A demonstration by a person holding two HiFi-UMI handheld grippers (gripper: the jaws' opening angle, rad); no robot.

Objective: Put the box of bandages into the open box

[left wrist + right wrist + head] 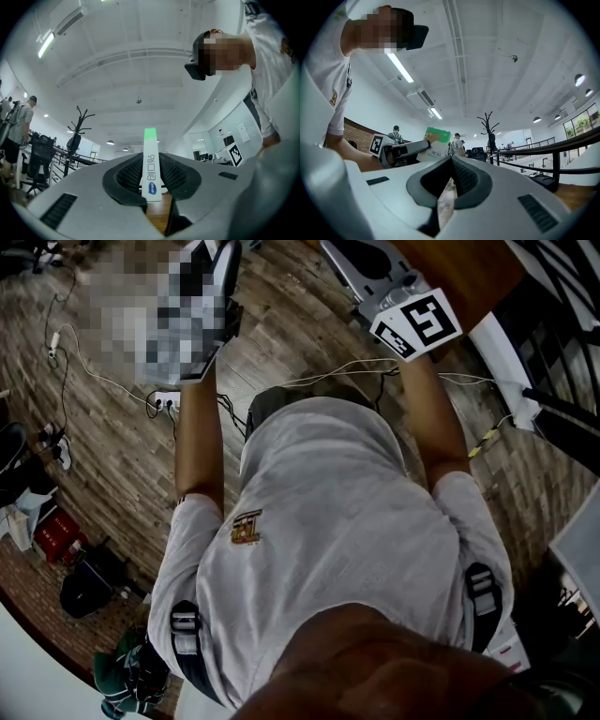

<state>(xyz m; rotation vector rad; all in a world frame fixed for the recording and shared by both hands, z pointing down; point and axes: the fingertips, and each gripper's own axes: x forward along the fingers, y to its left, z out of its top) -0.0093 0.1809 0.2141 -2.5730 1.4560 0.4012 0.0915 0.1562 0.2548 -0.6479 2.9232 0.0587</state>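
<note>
White office ceiling (140,56) overhead; left claw (150,160) partly open, clamping box of bandages (149,140); right claw (453,158) closed, empty.

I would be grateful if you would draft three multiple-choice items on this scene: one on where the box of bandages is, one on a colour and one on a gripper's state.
1. Where is the box of bandages?
A. On the floor
B. In the left gripper
C. Inside the open box

2. What colour is the box's top end?
A. Green
B. Red
C. Blue

3. How do the right gripper's jaws stand?
A. Shut on the box
B. Wide apart
C. Together, empty

Answers: 1 B, the box stands edge-on between the left gripper's pads; 2 A, the band at its top shows green; 3 C, the right gripper's jaws meet with nothing between them.
</note>
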